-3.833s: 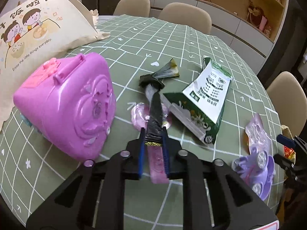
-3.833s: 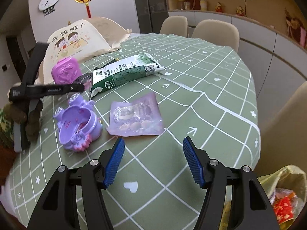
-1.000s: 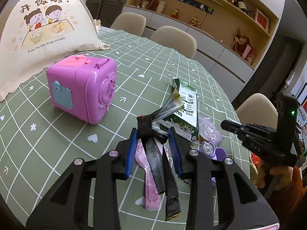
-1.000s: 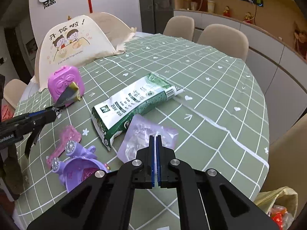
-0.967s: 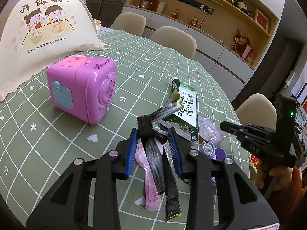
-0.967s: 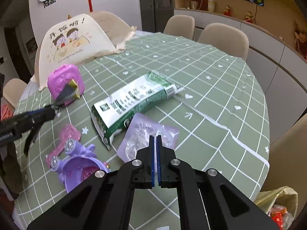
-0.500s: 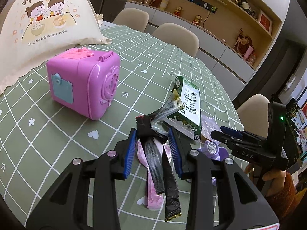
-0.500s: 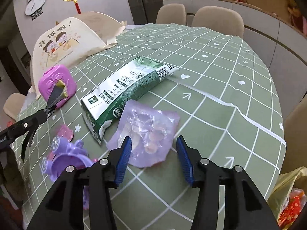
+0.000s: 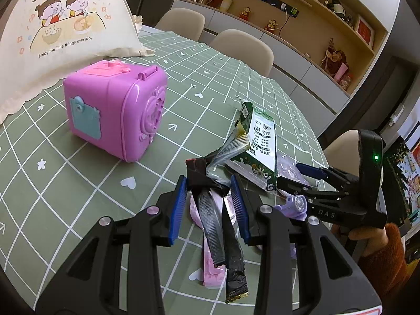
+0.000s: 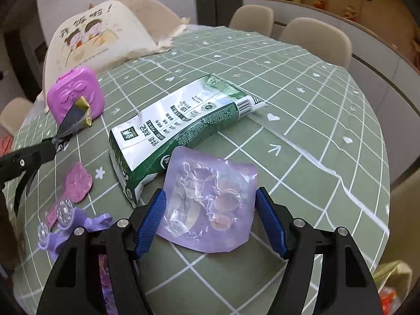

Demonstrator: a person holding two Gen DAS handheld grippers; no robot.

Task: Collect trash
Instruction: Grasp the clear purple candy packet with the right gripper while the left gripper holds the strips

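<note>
While right fingers (image 10: pixel 270 223) spread around the crinkled purple pouch (image 10: pixel 210 204), left fingers (image 9: pixel 177 212) clamp black wrappers (image 9: pixel 223 225).

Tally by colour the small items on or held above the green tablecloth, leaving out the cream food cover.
Pink: 2, toy box and flat piece
Purple: 2, pouch and wheeled toy
Green: 1, carton
Black: 1, wrapper in the left gripper
Total: 6

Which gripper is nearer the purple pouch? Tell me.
Right. The right gripper is over the purple pouch, its opening jaws on either side, not yet pressing it. The left gripper is off to the side, shut on a black wrapper.
</note>
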